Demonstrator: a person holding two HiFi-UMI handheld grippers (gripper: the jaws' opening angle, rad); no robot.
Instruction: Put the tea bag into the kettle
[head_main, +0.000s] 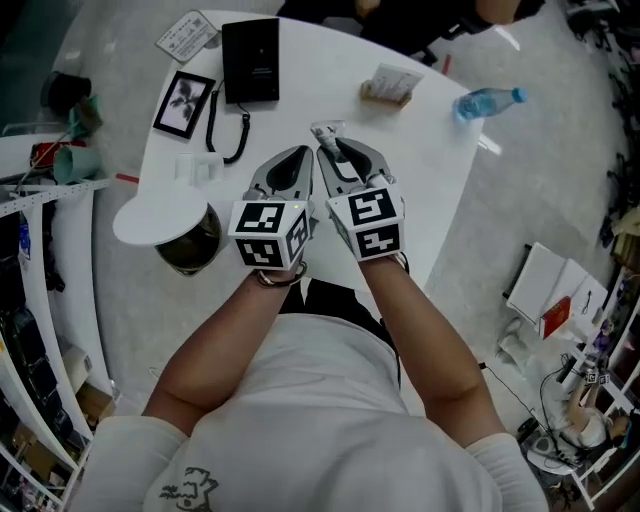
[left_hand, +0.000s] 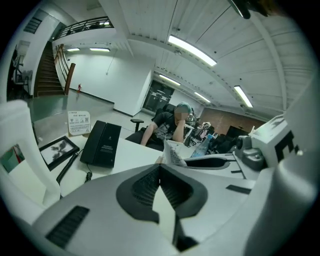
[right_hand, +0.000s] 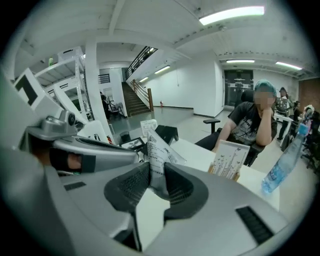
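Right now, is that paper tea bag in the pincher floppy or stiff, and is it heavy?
Probably light: the tea bag stands up by itself though the right gripper pinches only its lower end. Likely crinkly rather than truly stiff, since its printed paper looks creased and bent. Being thin paper, it might tear if tugged hard.

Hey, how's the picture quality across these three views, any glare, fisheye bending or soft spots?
Head view: even light, sharp, though the round white table looks nearly washed out. Left gripper view: heavy fisheye bending, black corners, and the ceiling strip lights are blown out. Right gripper view: same bending, and the printed white paper tea bag packet is soft up close.
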